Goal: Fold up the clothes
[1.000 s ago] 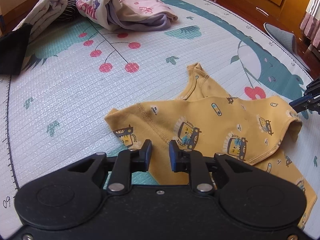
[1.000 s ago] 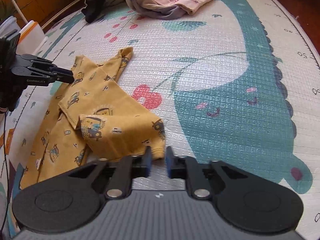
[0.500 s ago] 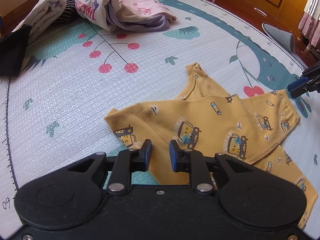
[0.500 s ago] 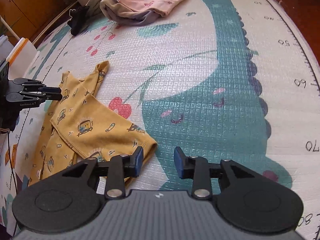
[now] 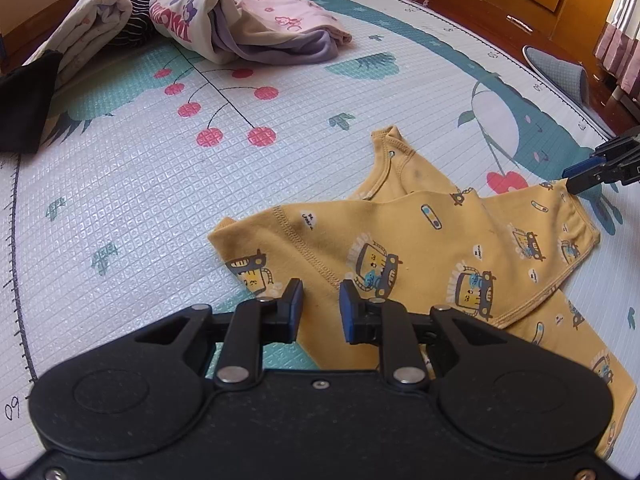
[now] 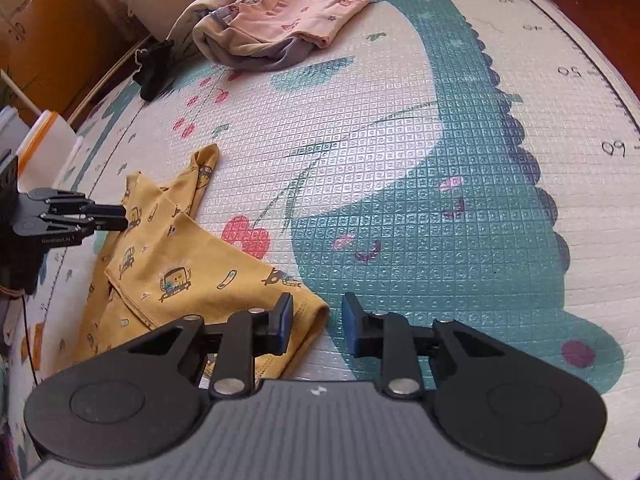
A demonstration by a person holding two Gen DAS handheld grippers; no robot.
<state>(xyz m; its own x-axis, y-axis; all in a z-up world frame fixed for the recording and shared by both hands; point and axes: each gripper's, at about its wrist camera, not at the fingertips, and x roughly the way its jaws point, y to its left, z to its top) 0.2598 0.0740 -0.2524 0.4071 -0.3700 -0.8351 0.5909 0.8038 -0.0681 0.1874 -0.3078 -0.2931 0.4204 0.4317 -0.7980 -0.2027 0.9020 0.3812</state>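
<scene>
1. My left tool [image 5: 320, 312] hangs over the near shoulder of the yellow baby shirt [image 5: 440, 248], its narrow gap empty, gripping nothing.
2. My right tool [image 6: 316, 322] is closing on air, with the shirt's folded cuff edge just left of the gap and its left pad over the cloth.
3. The shirt lies crumpled on the play mat [image 5: 140, 184], its long axis running from my left tool across to my right.
4. Bare mat stretches beyond; the pile of other clothes [image 5: 248, 28] sits well apart at the far edge.
</scene>
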